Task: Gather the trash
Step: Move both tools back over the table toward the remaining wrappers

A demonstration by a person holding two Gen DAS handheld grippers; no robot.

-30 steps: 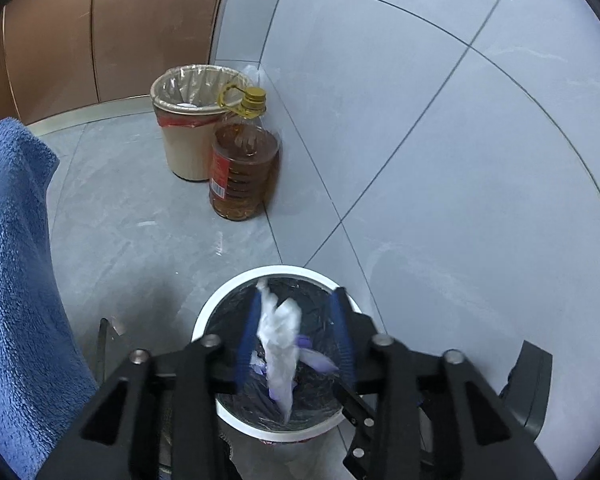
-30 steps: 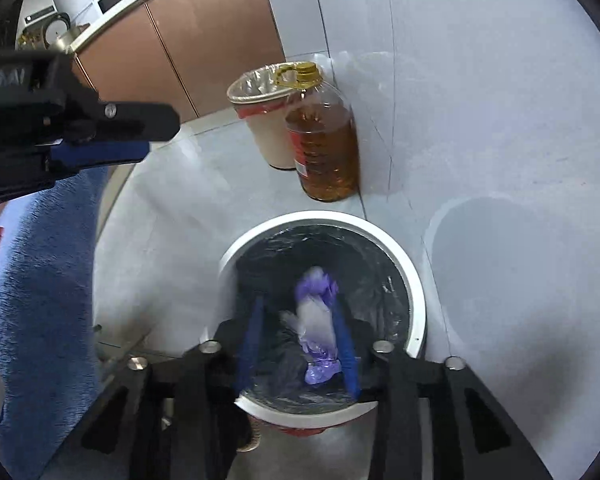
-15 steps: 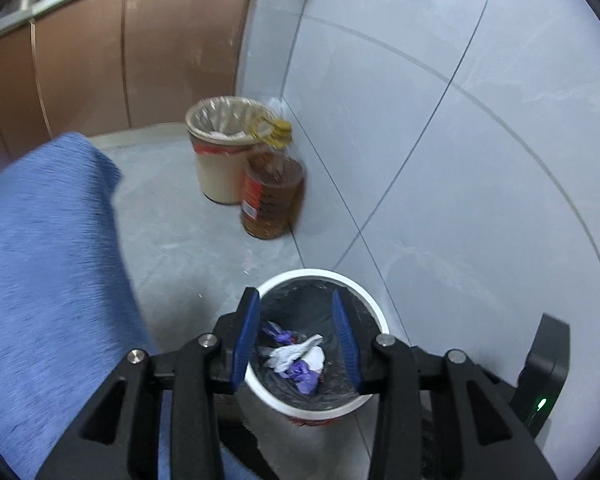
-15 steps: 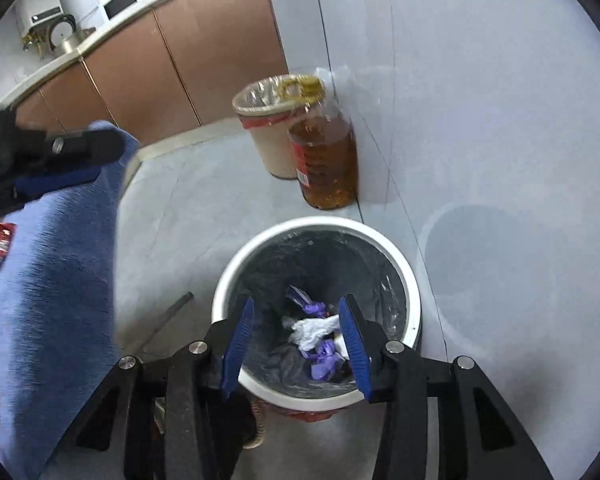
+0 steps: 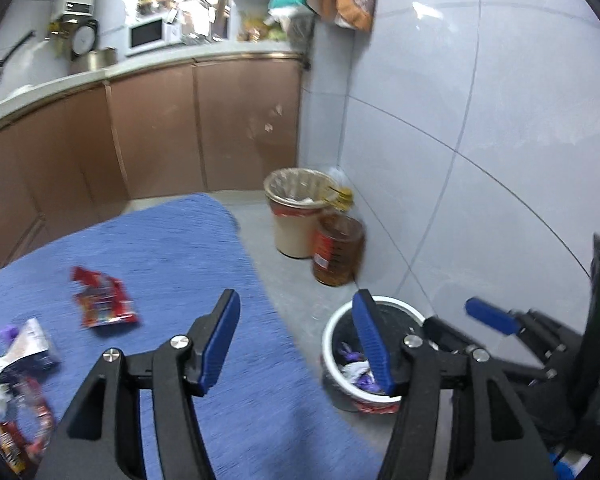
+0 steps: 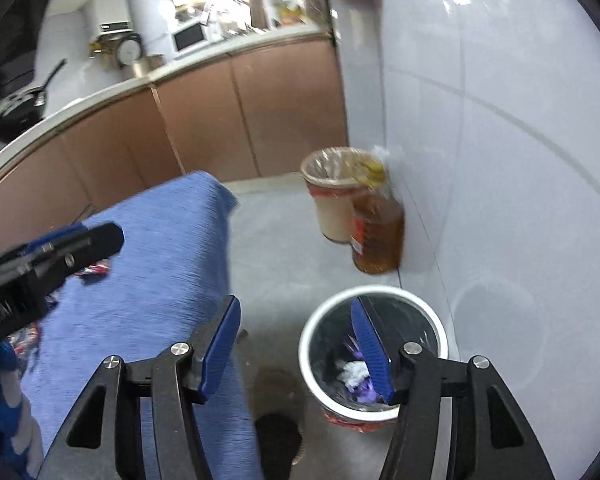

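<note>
Blue-covered surface (image 5: 188, 264) with red wrappers (image 5: 102, 300); grey floor (image 5: 296, 276) under white bin (image 5: 380, 398), oil bottle (image 5: 338, 250).

Two bins (image 5: 374, 364) (image 5: 296, 216), one oil bottle (image 5: 338, 250), perhaps four wrappers (image 5: 102, 298) (left edge blurred).

A nubby blue cloth (image 5: 204, 264) covers the desk, glossy pale tiles face the wall (image 5: 500, 128), a thin black plastic liner sits inside the white bin (image 6: 312, 328), and the blurred red wrapper (image 5: 100, 298) looks like shiny foil.
</note>
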